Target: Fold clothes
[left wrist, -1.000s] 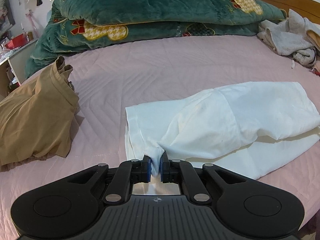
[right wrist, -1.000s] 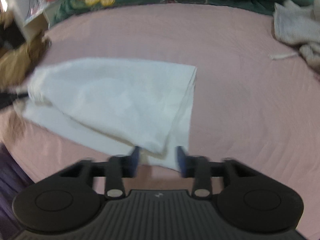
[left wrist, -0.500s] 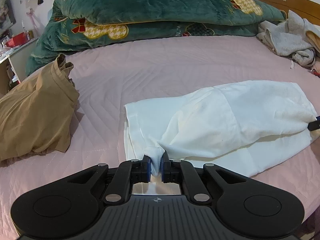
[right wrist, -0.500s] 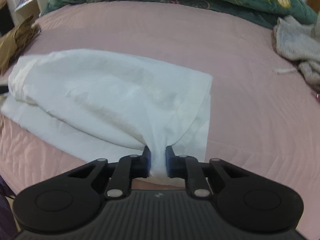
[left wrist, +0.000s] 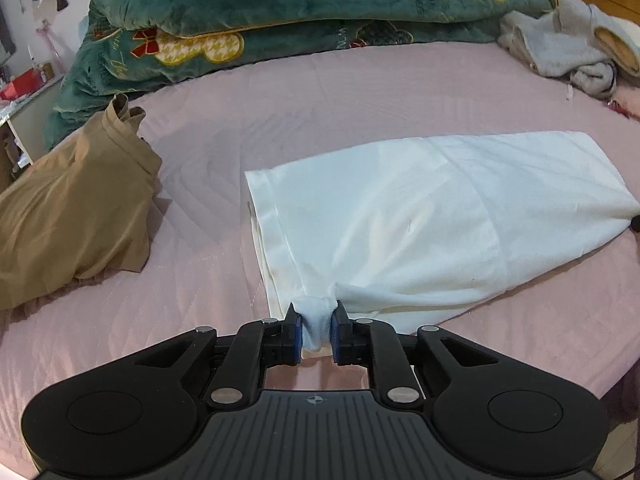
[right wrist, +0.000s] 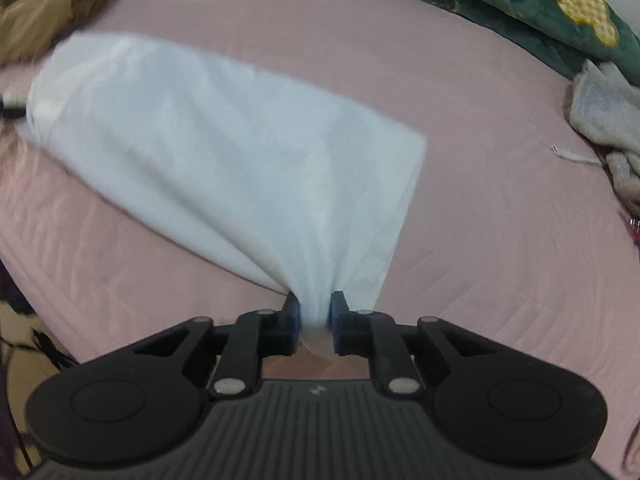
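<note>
A white garment (left wrist: 420,220) lies lengthwise on the pink bed cover (left wrist: 320,100). My left gripper (left wrist: 315,330) is shut on a bunched corner at its near left end. My right gripper (right wrist: 314,320) is shut on the gathered cloth at the other end, and the white garment (right wrist: 224,140) stretches taut away from it. The right gripper's tip shows at the right edge of the left wrist view (left wrist: 635,222). The near edge of the garment is lifted off the bed between the two grips.
A tan garment (left wrist: 68,216) lies crumpled at the left. A green quilt (left wrist: 280,12) is stacked at the back. Grey and beige clothes (left wrist: 568,48) are piled at the back right. The bed edge runs close along the near right side.
The right gripper closed on the garment's end and pulled it up and outward. The cloth is now drawn tight between both grippers. The left gripper kept its grip.
</note>
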